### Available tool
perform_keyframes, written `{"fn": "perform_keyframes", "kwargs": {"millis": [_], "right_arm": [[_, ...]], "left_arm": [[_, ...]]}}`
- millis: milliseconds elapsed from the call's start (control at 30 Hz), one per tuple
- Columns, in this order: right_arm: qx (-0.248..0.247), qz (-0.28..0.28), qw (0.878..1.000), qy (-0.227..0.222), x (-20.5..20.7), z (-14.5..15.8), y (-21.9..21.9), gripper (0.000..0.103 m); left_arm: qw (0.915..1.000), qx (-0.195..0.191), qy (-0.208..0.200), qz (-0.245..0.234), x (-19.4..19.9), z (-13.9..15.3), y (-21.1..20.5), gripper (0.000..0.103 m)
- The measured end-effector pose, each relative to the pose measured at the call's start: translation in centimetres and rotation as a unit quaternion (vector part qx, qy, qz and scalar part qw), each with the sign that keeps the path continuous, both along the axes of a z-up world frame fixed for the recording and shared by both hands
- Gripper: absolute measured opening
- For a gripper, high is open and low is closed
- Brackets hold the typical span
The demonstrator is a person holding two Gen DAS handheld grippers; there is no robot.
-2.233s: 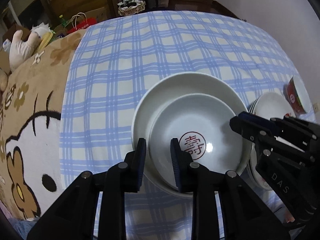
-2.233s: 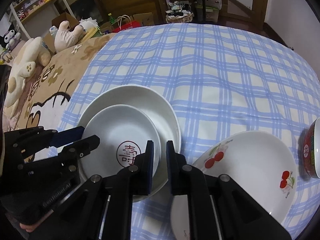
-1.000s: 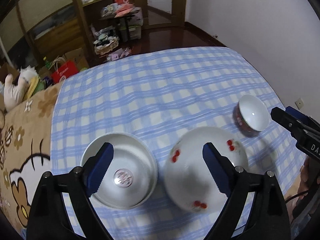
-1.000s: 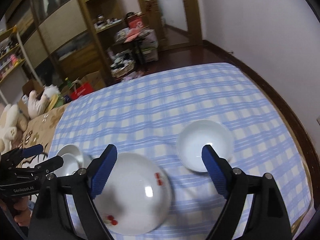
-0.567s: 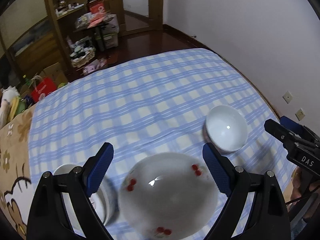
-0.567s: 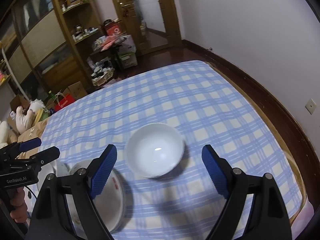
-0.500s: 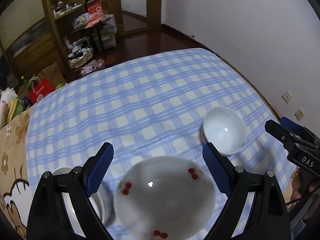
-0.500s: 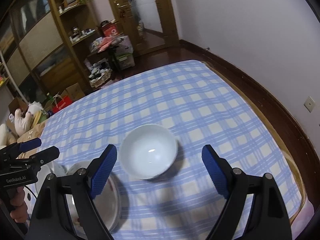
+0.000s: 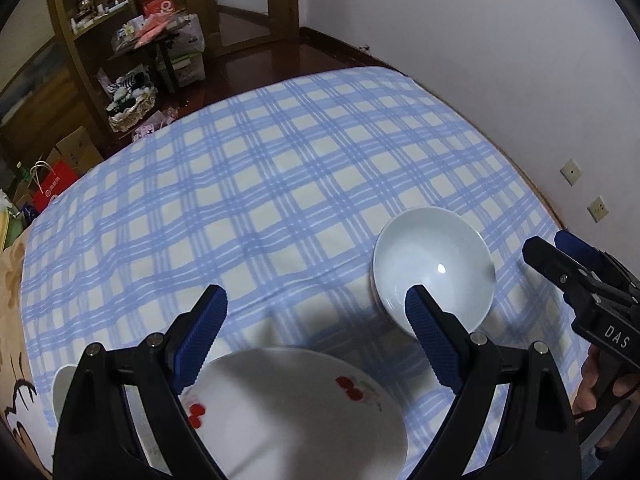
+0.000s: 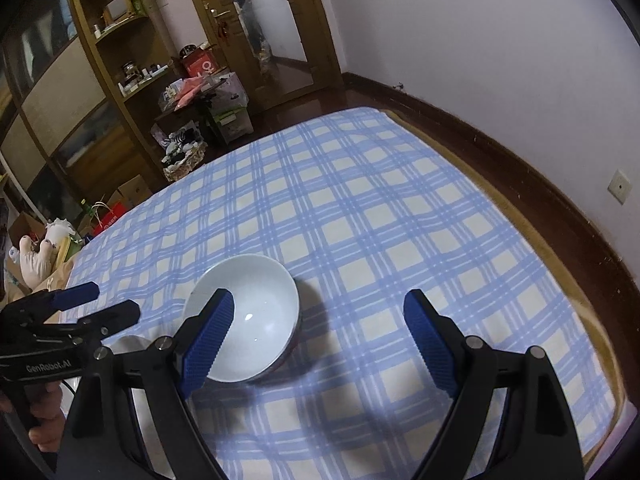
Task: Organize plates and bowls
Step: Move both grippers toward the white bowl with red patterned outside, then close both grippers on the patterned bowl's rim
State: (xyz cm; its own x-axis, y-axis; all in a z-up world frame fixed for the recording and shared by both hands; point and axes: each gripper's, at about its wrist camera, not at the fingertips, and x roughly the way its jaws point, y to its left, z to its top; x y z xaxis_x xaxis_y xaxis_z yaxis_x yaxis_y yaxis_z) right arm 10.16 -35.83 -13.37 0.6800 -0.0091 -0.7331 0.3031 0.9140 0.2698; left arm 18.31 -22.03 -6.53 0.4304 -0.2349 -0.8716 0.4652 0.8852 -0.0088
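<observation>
A white bowl (image 9: 434,266) with a red outside stands upright on the blue checked cloth; it also shows in the right wrist view (image 10: 250,316). A white plate with red cherries (image 9: 296,412) lies below my left gripper (image 9: 316,330), which is wide open and empty above it. A sliver of stacked white dishes (image 9: 62,388) shows at the lower left. My right gripper (image 10: 316,332) is wide open and empty, its left finger (image 10: 206,336) in front of the bowl. The right gripper also shows at the right edge of the left wrist view (image 9: 580,276).
The checked cloth (image 9: 280,184) covers a bed that ends near a white wall (image 10: 480,60) on the right. A brown cartoon blanket (image 9: 12,360) lies at the left. Shelves and boxes (image 10: 120,100) stand beyond the far edge. A plush toy (image 10: 36,260) lies far left.
Both grippers let go of the stacked white dishes, opened wide and rose. They have swung right, so the cherry plate and the bowl have come into view.
</observation>
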Motion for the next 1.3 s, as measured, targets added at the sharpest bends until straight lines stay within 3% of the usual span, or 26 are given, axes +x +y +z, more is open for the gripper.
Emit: {"fn": "perform_keyframes", "kwargs": {"millis": [500, 900, 1100, 1300], "right_arm": [[0.014, 0.016, 1.000, 0.019, 2.4, -4.3, -0.1, 0.091], [0.023, 0.015, 0.999, 0.028, 3.2, -5.4, -0.3, 0.091], [0.020, 0.016, 0.999, 0.033, 3.4, -5.7, -0.1, 0.090], [0.034, 0.035, 0.998, 0.039, 3.5, -6.2, 0.2, 0.053]], "left_arm": [[0.9989, 0.038, 0.026, -0.006, 1.5, -4.6, -3.3, 0.090], [0.9977, 0.043, 0.052, -0.003, 2.0, -6.7, -3.9, 0.088], [0.9970, 0.044, 0.064, -0.003, 2.0, -7.2, -3.8, 0.067], [0.9969, 0.012, 0.078, -0.010, 1.9, -6.9, -3.7, 0.039]]}}
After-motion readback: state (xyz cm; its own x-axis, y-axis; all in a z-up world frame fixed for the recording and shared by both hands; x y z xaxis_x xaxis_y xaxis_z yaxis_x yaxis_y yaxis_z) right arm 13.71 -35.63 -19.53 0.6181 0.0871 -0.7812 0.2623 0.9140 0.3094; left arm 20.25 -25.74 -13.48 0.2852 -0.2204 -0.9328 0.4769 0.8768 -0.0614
